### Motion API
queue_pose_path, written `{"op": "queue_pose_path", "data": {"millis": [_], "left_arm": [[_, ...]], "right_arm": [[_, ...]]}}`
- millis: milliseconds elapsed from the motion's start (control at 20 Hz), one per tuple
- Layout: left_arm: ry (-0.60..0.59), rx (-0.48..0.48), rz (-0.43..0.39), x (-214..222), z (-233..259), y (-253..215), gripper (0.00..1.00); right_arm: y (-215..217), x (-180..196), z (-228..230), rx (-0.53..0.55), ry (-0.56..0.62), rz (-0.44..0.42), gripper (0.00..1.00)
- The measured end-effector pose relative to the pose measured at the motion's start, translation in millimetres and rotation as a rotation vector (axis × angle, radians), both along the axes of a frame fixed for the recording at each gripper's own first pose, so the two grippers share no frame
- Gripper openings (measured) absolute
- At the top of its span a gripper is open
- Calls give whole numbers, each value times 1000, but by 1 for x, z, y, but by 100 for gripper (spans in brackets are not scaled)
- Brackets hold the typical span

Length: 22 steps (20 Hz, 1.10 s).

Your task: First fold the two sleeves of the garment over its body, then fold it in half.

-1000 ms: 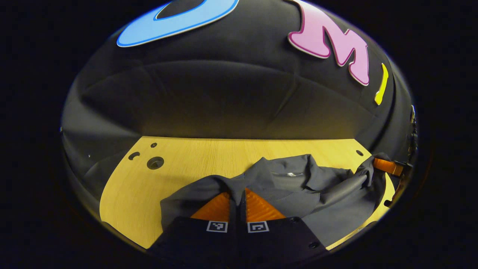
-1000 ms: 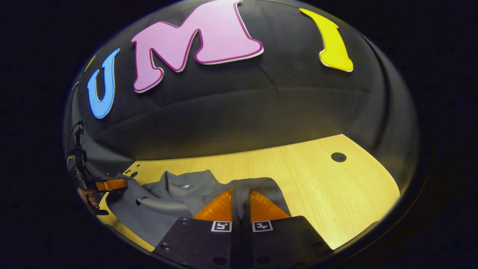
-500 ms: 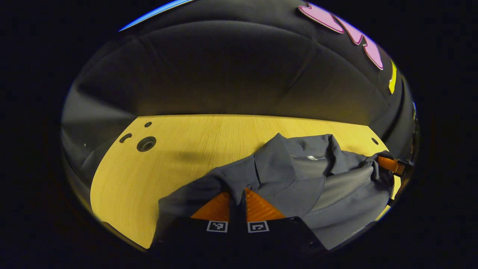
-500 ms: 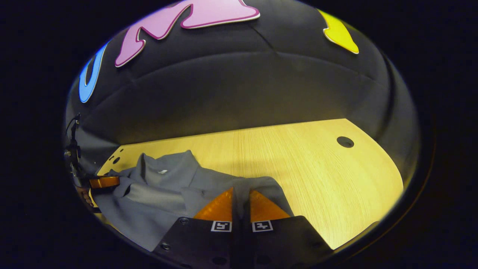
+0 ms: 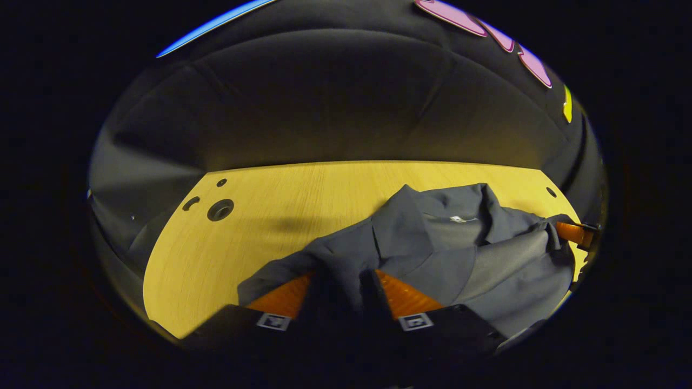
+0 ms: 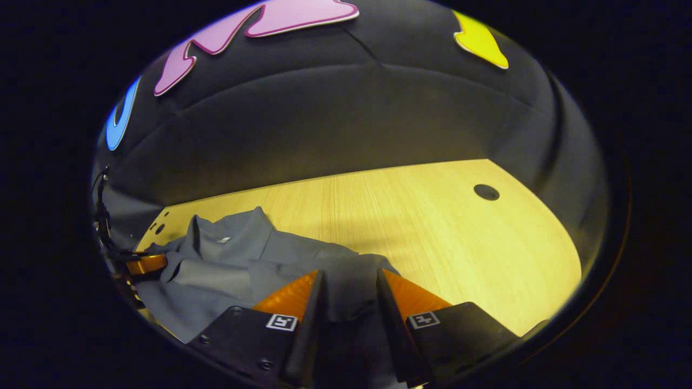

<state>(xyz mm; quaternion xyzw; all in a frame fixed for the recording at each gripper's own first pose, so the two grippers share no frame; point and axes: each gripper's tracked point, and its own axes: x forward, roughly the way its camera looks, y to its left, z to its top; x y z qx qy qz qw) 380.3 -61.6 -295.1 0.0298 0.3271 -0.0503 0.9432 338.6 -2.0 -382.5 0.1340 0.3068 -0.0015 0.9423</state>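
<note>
Left claw (image 5: 339,281) spread open, fingers apart over a fold of the grey garment (image 5: 459,254), cloth lying slack between them. Right claw (image 6: 350,281) likewise open, with garment fabric bunched in the gap. Garment crumpled on the wooden counter (image 5: 303,200), collar ahead and to the right of the left claw, ahead and to the left of the right claw. Round hole (image 6: 486,192) in the counter beyond the right claw.

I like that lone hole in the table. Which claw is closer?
Right. The right claw sits on the hole's side of the shirt; the left claw is across it.
</note>
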Motion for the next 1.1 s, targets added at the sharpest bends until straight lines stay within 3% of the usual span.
{"op": "queue_pose_path", "data": {"millis": [100, 200, 250, 350, 800, 1100], "left_arm": [[-12, -13, 5, -7, 13, -3, 99], [-42, -15, 3, -10, 21, -7, 95], [-50, -13, 1, -14, 26, -8, 98], [-58, 2, 1, -23, 39, -6, 98], [-148, -54, -21, -89, 115, -9, 98], [-192, -108, -3, -153, 152, -4, 98]], "right_arm": [[-1, -4, 7, -10, -2, 5, 74], [-1, -10, 21, -8, -23, 10, 86], [-3, -13, 29, -10, -32, 8, 95], [-5, -20, 47, -6, -54, 9, 99], [-17, -78, 133, -12, -161, 27, 99], [-1, -128, 177, -1, -214, 72, 99]]}}
